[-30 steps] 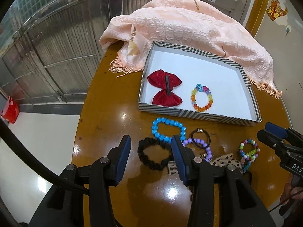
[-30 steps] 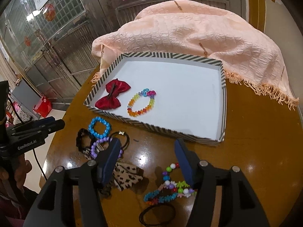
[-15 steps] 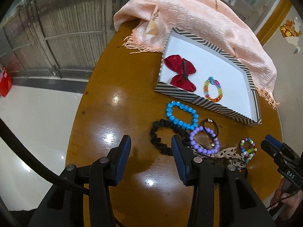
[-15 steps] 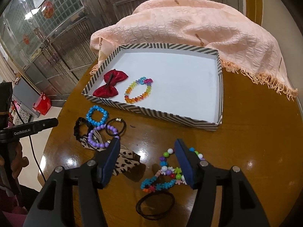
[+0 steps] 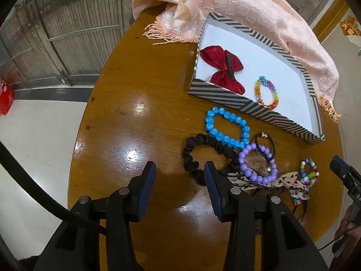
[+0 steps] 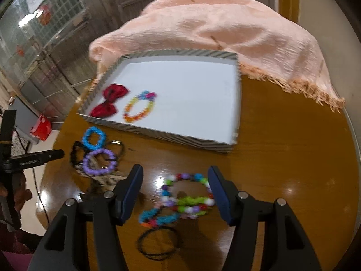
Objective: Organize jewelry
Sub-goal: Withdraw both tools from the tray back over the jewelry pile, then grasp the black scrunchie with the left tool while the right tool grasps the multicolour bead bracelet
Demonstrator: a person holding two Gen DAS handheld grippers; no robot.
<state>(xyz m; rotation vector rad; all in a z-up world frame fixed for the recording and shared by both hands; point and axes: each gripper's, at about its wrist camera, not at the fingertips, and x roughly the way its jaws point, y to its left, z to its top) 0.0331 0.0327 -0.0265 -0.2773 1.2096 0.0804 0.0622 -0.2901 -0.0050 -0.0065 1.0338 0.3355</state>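
right gripper (image 6: pixel 175 192) jaws wide apart, empty, straddling the multicolour plastic bead bracelet (image 6: pixel 187 199) on the glossy round wooden table (image 6: pixel 282 169). left gripper (image 5: pixel 179 185) spread too, holding nothing, beside black fabric scrunchie (image 5: pixel 203 158). best: drop straight, pinch one strand only, skip thin black hair tie (image 6: pixel 158 242), then lift to striped cardboard tray w/ white floor (image 6: pixel 180 139). peach fringed shawl (image 6: pixel 225 27) behind; metal shutters beyond.
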